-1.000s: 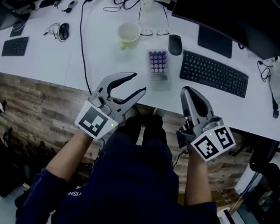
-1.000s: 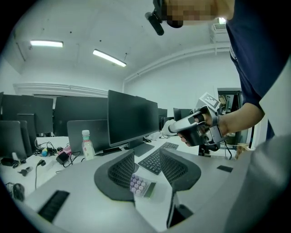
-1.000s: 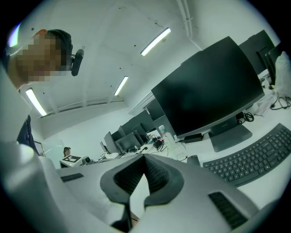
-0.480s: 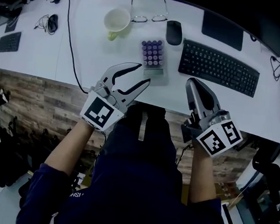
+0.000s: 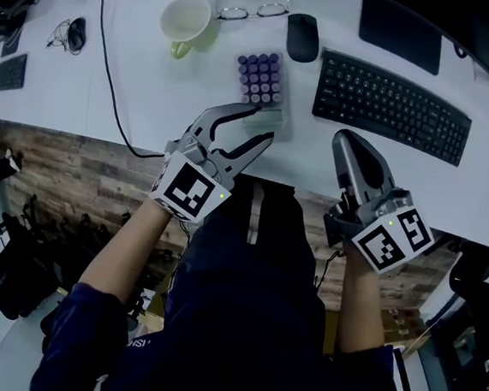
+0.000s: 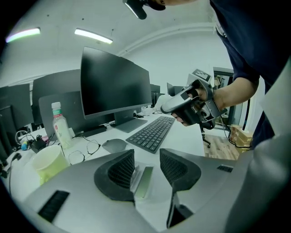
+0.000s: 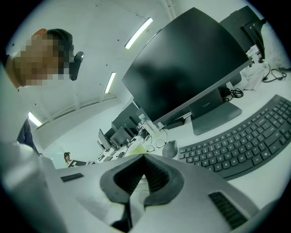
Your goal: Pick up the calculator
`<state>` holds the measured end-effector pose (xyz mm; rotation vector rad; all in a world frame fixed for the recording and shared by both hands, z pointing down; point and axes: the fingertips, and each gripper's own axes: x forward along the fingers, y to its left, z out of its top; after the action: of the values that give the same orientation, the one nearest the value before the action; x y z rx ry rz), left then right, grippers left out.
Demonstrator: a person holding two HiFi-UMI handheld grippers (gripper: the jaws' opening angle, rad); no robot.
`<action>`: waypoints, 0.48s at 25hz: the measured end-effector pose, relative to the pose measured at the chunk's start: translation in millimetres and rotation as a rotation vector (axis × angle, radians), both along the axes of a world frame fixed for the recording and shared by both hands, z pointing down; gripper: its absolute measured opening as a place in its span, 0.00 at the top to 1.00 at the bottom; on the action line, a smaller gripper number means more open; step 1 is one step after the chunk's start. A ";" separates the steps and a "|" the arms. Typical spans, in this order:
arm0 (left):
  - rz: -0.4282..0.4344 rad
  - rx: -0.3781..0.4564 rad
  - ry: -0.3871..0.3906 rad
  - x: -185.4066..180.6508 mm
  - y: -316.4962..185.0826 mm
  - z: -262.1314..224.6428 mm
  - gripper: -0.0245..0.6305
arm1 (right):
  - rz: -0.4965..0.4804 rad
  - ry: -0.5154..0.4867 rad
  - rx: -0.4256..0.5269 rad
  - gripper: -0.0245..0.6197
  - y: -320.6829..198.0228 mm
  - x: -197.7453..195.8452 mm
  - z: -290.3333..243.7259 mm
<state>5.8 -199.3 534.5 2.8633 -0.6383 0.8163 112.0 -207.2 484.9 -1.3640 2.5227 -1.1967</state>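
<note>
Now the step in hand looks like the final approach. The left gripper (image 5: 258,125) has its jaws wide apart, with the near end of the calculator (image 5: 259,78) between them. The calculator lies flat on the worktop (image 5: 168,97), just left of the keyboard (image 5: 392,97). Next, I judge, the jaws should close squarely and lift. The right gripper (image 5: 350,143) has its jaws pressed together on nothing and hovers off the keyboard's near side.

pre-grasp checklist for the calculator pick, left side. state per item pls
1. Left gripper jaws apart: ok.
2. Calculator lined up with the left jaws: ok, its near end shows in the gap in the left gripper view.
3. Jaws far enough along its body to close: not ok, only the near end is between the tips.
4. Contact with the calculator: cannot tell.
5. Right gripper shut, empty, off to the side: ok.
6. Mug and keyboard apart from the calculator: ok.
</note>
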 end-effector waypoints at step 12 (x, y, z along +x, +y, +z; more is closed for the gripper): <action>0.048 0.007 -0.092 10.0 8.3 39.4 0.67 | 0.009 -0.019 -0.037 0.96 8.6 11.9 30.3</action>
<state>15.8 -191.0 573.8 2.8722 -0.5858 0.9588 123.9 -198.6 515.2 -1.3642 2.4910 -1.2550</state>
